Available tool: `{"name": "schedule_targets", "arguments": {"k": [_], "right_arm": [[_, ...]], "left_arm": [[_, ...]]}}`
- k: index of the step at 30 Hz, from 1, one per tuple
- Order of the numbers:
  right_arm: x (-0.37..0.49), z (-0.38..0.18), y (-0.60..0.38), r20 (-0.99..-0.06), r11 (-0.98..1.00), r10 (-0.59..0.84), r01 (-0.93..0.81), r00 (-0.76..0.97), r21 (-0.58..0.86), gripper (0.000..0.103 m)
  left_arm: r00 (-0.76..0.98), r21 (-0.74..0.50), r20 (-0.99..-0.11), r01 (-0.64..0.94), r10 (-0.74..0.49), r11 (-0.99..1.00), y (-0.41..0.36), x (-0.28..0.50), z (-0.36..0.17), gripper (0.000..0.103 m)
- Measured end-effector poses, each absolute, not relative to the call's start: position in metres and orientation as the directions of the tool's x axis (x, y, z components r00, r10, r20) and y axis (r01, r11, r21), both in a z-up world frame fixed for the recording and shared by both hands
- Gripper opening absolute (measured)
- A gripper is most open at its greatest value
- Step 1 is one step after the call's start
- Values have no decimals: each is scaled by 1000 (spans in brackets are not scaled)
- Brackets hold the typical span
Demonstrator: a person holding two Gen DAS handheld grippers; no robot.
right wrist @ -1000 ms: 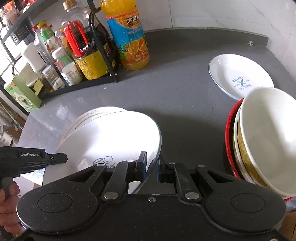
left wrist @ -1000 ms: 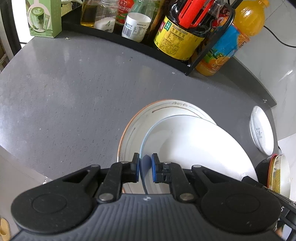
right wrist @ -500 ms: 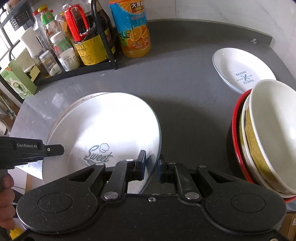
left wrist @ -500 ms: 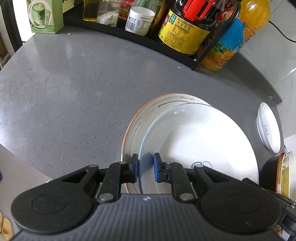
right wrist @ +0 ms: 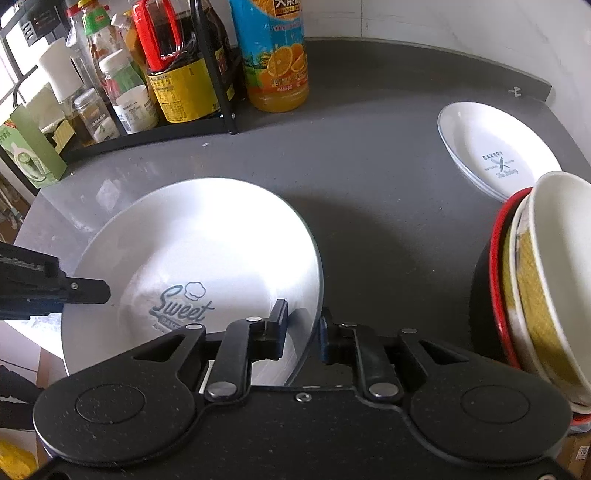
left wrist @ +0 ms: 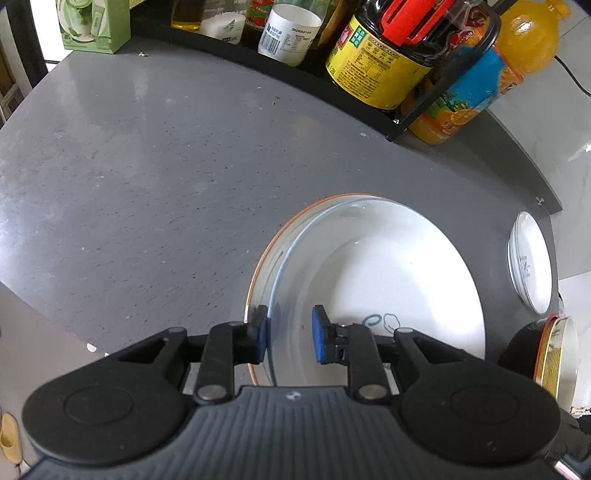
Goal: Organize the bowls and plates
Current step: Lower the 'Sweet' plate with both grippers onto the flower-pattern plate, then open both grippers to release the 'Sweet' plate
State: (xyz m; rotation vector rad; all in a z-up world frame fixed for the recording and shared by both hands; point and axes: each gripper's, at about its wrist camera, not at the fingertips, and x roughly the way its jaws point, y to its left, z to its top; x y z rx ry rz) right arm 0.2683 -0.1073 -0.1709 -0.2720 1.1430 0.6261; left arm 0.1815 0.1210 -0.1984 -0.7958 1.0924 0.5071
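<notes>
A white plate (left wrist: pixel 388 280) printed "Sweet" (right wrist: pixel 207 243) lies flat on an orange-rimmed plate (left wrist: pixel 264 269) on the grey counter. In the left wrist view my left gripper (left wrist: pixel 290 332) is open, and the white plate's near-left rim runs between its blue pads without being pinched. My right gripper (right wrist: pixel 303 328) straddles the plate's near-right rim with its fingers slightly apart. The tip of the left gripper (right wrist: pixel 88 291) shows over the plate's left edge in the right wrist view.
Small white plates (right wrist: pixel 491 147) sit stacked at the far right. Nested bowls (right wrist: pixel 546 280), the outermost red-rimmed, stand close on my right. A black rack of bottles (right wrist: pixel 166 81) and an orange juice bottle (right wrist: pixel 277 55) line the back. A green box (left wrist: pixel 96 22) sits far left.
The white plate came down from tilted to flat on the orange-rimmed plate. My left gripper let go of its rim and opened; the right gripper's fingers parted a little.
</notes>
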Motion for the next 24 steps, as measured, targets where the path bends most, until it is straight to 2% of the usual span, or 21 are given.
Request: {"name": "schedule_targets", "arguments": {"k": [18,24], "right_arm": [[273,-170,-104,-899,820,322,-562,295,109,17],[271,-170,-103,-897,832,314,-546,312,101,17]], "left_arm": [[396,-328,-918,-699,-38,635,121,173,-192,24],[412,-301,-911,-679,8,670,120,161,-177,36]]}}
